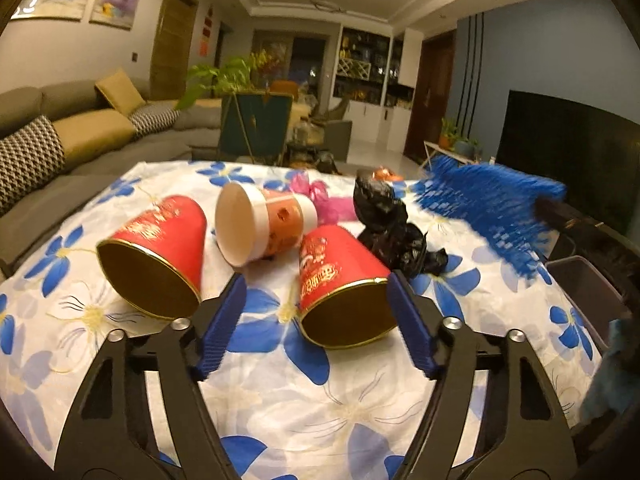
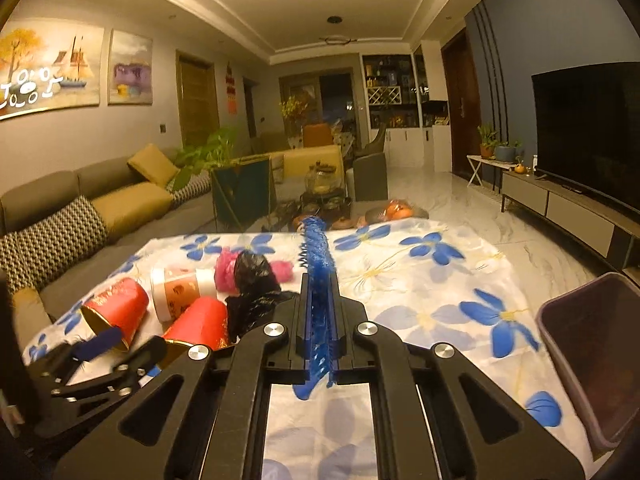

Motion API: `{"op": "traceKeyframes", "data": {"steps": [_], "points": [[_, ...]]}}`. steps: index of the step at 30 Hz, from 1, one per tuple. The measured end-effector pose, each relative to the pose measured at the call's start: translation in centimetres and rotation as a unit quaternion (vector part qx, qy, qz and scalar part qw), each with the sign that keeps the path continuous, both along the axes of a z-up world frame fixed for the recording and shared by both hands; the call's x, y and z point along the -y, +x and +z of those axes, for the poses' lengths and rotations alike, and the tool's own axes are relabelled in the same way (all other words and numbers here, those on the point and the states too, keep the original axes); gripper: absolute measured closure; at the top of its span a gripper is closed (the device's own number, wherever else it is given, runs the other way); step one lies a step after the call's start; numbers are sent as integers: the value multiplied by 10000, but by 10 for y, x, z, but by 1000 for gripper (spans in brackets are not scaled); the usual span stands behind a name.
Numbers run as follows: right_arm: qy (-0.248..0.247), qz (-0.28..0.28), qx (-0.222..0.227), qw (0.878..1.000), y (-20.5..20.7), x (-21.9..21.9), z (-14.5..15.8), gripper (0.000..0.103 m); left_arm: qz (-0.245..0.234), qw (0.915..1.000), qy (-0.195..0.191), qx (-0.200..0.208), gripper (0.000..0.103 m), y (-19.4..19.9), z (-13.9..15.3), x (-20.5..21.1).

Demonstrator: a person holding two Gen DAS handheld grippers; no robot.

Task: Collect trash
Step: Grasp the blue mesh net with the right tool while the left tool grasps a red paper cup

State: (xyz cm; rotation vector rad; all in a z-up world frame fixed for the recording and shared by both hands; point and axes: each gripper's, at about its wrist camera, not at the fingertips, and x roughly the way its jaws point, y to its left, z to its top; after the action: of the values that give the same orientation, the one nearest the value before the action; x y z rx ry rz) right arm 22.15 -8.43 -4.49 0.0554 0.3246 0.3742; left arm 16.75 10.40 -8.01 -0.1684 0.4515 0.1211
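On the floral cloth (image 1: 320,412) we note left gripper (image 1: 316,320) spread around a red cup (image 1: 340,284), right gripper (image 2: 318,320) clamping the blue brush (image 2: 318,256).

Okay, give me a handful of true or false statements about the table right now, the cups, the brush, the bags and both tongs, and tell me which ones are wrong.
1. The right tongs are shut on the blue brush. True.
2. Both red cups stand upright. False: the left red cup and the right red cup lie on their sides, open ends toward the left wrist camera.
3. The left tongs are open, with the right red cup's rim between the fingers. True.
4. The black bag lies inside the bin. False: it lies on the flowered tablecloth, behind the right red cup; the bin is at the table's right edge.
5. The white cup lies on its side. True.
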Motion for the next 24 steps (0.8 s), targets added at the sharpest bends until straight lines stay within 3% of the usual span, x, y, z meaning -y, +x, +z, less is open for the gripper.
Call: {"op": "traceKeyframes", "data": {"steps": [8, 13, 18, 24], "points": [[94, -36, 119, 9999, -8, 11, 8, 96, -250, 9995, -98, -190, 41, 7, -6, 3], [159, -59, 126, 9998, -11, 16, 9, 96, -316, 9980, -181, -518, 64, 20, -14, 1], [130, -78, 167, 9997, -15, 20, 10, 96, -280, 9969, -383, -630, 96, 23, -19, -6], [106, -112, 187, 9997, -22, 23, 11, 96, -278, 9970, -465, -555, 100, 21, -16, -8]]}}
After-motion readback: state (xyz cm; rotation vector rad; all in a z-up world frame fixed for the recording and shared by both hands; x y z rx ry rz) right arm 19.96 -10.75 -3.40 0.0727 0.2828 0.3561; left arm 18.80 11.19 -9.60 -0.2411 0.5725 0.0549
